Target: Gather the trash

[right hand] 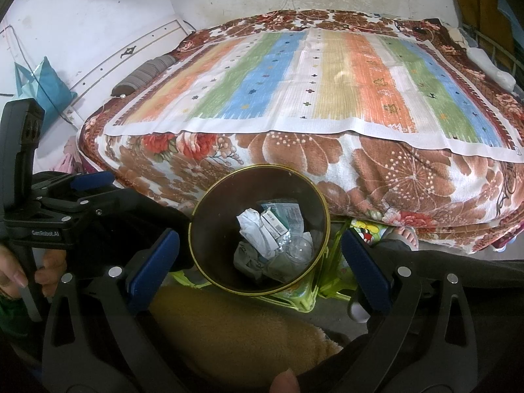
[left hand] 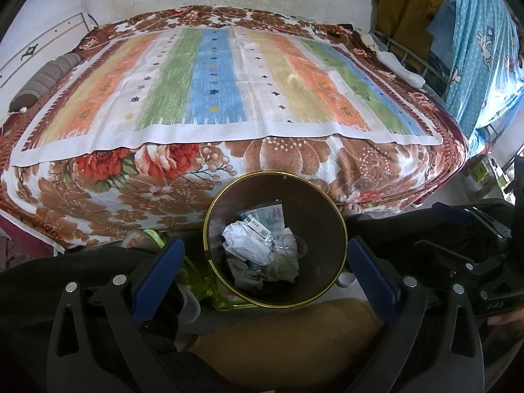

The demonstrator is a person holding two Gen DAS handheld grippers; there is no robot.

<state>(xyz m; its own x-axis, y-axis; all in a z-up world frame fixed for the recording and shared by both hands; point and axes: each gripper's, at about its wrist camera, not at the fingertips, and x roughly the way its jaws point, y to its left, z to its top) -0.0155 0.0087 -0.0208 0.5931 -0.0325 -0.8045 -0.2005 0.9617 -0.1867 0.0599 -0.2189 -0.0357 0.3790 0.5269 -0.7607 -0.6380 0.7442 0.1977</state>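
Below the bed's (left hand: 229,82) near edge I see the bin (left hand: 322,216) on the floor, holding crumpled paper (left hand: 242,240) and wrappers. My left hand-held gripper (left hand: 265,262) and right hand-held gripper (right hand: 260,252) both hang spread wide over it, pinching nothing.

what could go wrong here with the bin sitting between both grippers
1. The bin stands on the floor tight against the bed, with a green plastic item beside or under it; a nudge might tip it.
2. Both the left gripper and the right gripper are open and empty, flanking the rim; lowering either could knock the rim.
3. The crumpled paper and clear plastic sit loose inside and would spill if the bin tips.
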